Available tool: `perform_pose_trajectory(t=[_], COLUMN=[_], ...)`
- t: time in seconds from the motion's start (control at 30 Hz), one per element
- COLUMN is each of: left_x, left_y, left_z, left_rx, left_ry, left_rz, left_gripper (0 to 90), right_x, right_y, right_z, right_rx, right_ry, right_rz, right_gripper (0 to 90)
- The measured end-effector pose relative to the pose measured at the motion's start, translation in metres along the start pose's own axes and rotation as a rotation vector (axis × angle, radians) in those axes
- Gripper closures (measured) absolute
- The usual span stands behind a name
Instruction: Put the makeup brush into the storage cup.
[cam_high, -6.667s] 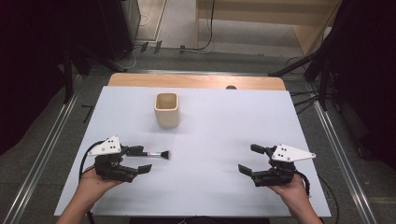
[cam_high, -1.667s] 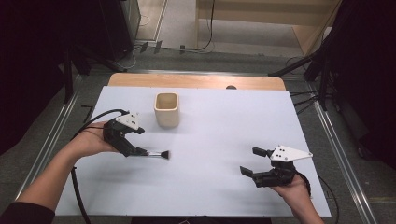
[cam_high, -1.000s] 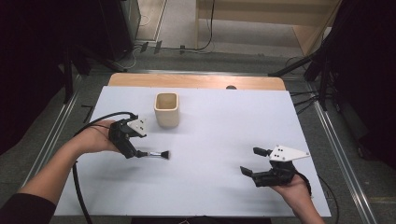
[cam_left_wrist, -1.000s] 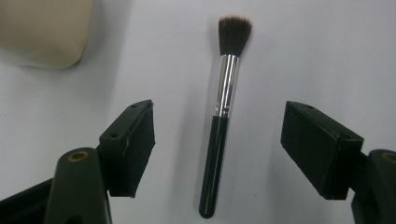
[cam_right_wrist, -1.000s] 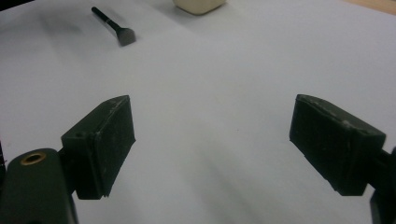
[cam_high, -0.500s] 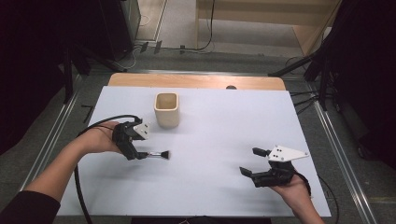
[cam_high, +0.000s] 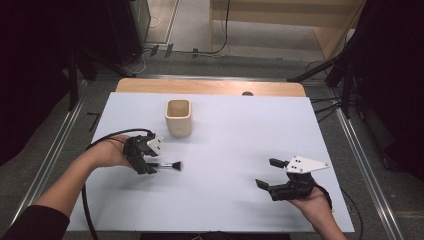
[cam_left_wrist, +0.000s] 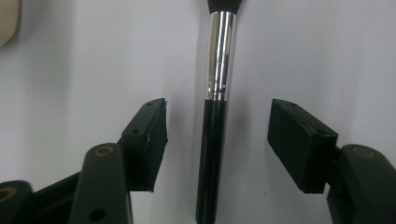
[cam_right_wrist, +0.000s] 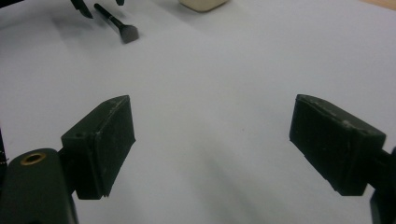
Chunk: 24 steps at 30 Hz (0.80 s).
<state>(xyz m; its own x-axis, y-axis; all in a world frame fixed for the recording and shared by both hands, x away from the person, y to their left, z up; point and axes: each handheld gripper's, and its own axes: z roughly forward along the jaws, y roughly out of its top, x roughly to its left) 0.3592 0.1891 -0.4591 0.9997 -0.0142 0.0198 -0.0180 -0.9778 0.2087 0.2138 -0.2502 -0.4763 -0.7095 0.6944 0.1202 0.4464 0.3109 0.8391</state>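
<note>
A makeup brush (cam_high: 169, 165) with a black handle, silver ferrule and dark bristles lies flat on the white table, left of centre. My left gripper (cam_high: 149, 167) points down over its handle. In the left gripper view the brush (cam_left_wrist: 217, 93) runs up between the two jaws of the left gripper (cam_left_wrist: 218, 106), with a gap on each side. The jaws have just been closing, and the pads do not touch the handle. My right gripper (cam_high: 266, 173) rests at the front right, open and with nothing in it (cam_right_wrist: 212, 100).
A cream square cup (cam_high: 178, 117) stands upright behind the brush, toward the table's far side. The white table top (cam_high: 240, 135) ends in a wooden strip at the back. The left gripper's black cable loops off the near left edge.
The left gripper has settled slightly nearer over the brush handle. The brush and the right hand have stayed where they were.
</note>
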Motion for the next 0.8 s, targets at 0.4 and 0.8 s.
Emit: perform_pose_trajectory(t=[0.4, 0.8], left_x=[0.002, 0.001], left_y=[0.000, 0.003], left_z=[0.009, 0.011], left_rx=[0.039, 0.061], left_ry=[0.008, -0.006], left_rz=[0.025, 0.043], left_gripper=[57.9, 64.4], right_x=[0.002, 0.007], right_y=[0.000, 0.001], right_z=[0.000, 0.002], right_rx=[0.002, 0.004], right_ry=[0.009, 0.034], right_rz=[-0.011, -0.015], right_gripper=[15.0, 15.0])
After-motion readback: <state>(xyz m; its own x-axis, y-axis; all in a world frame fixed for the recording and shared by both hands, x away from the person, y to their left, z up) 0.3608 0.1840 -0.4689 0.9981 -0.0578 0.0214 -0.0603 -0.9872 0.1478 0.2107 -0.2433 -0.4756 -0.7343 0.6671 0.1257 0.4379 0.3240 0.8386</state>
